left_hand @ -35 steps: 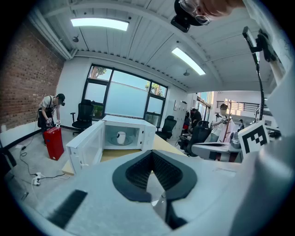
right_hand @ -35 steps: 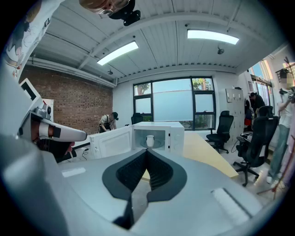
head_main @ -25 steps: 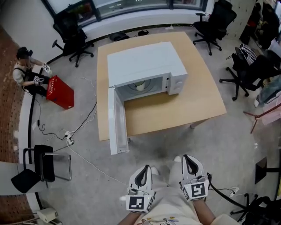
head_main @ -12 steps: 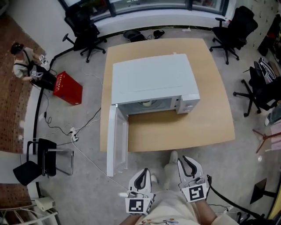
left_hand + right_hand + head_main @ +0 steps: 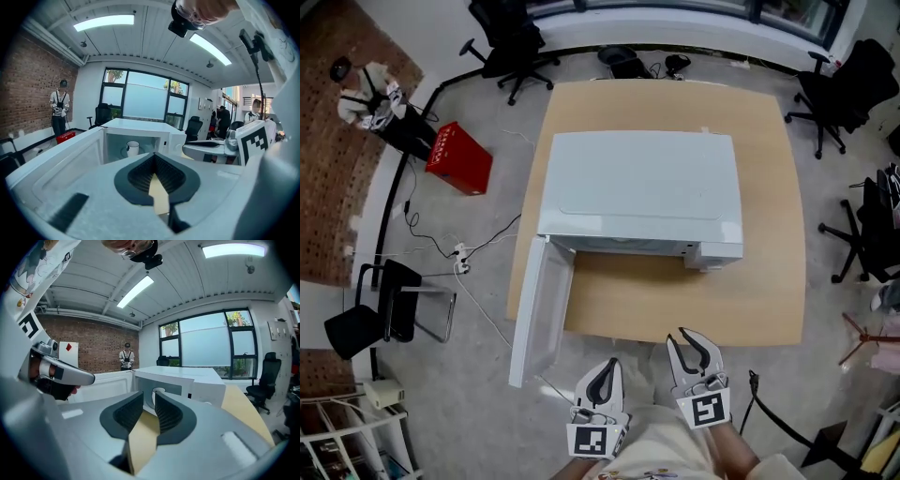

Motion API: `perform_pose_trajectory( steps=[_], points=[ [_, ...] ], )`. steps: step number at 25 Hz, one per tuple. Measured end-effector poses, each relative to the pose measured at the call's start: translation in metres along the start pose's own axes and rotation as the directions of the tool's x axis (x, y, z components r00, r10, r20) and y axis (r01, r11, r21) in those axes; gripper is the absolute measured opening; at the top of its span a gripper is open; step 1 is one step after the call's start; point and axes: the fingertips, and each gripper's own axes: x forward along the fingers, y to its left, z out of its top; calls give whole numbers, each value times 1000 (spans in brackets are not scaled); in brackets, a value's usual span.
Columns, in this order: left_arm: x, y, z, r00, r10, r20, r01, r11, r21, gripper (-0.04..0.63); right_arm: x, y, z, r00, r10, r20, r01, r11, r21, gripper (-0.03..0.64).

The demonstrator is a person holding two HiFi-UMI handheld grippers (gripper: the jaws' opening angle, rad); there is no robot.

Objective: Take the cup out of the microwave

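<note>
A white microwave stands on a wooden table, its door swung open to the left. From the head view its top hides the inside. The white cup stands upright in the cavity in the left gripper view. In the right gripper view the cup peeks out between the jaws, far off. My left gripper is shut and empty, short of the table's near edge. Beside it, my right gripper reaches that edge; its jaws are opening with nothing between them.
Office chairs stand behind and to the right of the table. A red crate and a person are at far left. Cables cross the floor near a black chair.
Both grippers and the head have moved toward the table. The right jaws have parted slightly. The cup, seen inside the microwave from above earlier, is now hidden under its top.
</note>
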Motion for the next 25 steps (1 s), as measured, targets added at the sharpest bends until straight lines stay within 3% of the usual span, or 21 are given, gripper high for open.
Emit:
perform_pose_trajectory(
  steps=[6,10,14,16,25],
  points=[
    [19,13,-11,1000,-8,-17,9,999,52,4,44,-9,-8,1000,23,6,-23,1000,-6,108],
    [38,20,-13,1000,-9,-2,9,1000,11,43,82,-6,-27,997,55,-46,-59,995,-84,141],
    [52,31,-13,999,20,25,-19,999,-47,64,121,-11,-47,998,38,-50,-41,998,-56,174],
    [59,40,-15,999,38,14,-36,996,-84,66,143,-13,-58,998,32,-62,-37,997,-71,229],
    [59,80,-10,997,71,9,-70,993,-98,66,236,-20,-93,994,-19,-112,11,998,-69,348]
  ],
)
